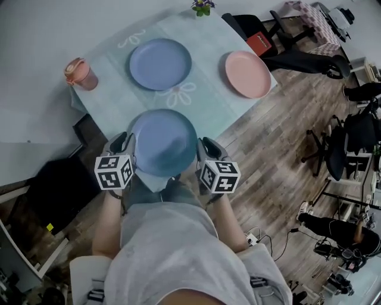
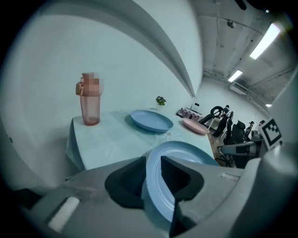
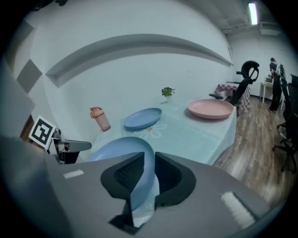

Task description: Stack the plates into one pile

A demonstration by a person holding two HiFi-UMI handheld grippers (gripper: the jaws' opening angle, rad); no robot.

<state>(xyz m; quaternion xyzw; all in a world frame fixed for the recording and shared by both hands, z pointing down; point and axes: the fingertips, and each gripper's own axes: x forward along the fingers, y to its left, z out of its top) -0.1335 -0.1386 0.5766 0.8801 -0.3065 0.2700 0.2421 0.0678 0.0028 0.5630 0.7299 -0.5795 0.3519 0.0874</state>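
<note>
Progress: no stacking was done. All three plates lay apart on the table (image 1: 113, 104), none resting on another. By the look of it, the first pickup was in hand.

Near plate (image 1: 164, 142): blue, at the near corner of the table, its rim overhanging the edge. Whether it had cleared the cloth cannot be told.

Left gripper (image 2: 153, 179): jaws narrow, the plate's left rim between them, pads apparently against both faces.

Right gripper (image 3: 148, 174): jaws narrow, the right rim between them, pads likewise apparently pressing it.

Remaining, as judged: carry the near plate onto one of the other two, then bring the third to that pile.

Count:
- Plates: three. Two blue, one pink.
- Second blue plate (image 1: 159, 64): mid-table, toward the far-left edge.
- Pink plate (image 1: 247, 74): at the right corner, well apart from both blue ones.
- Bottle (image 1: 80, 74): one, pink, at the left corner.
- Plant (image 1: 203, 7): one, small, at the far corner.
- Grippers: two.
</note>
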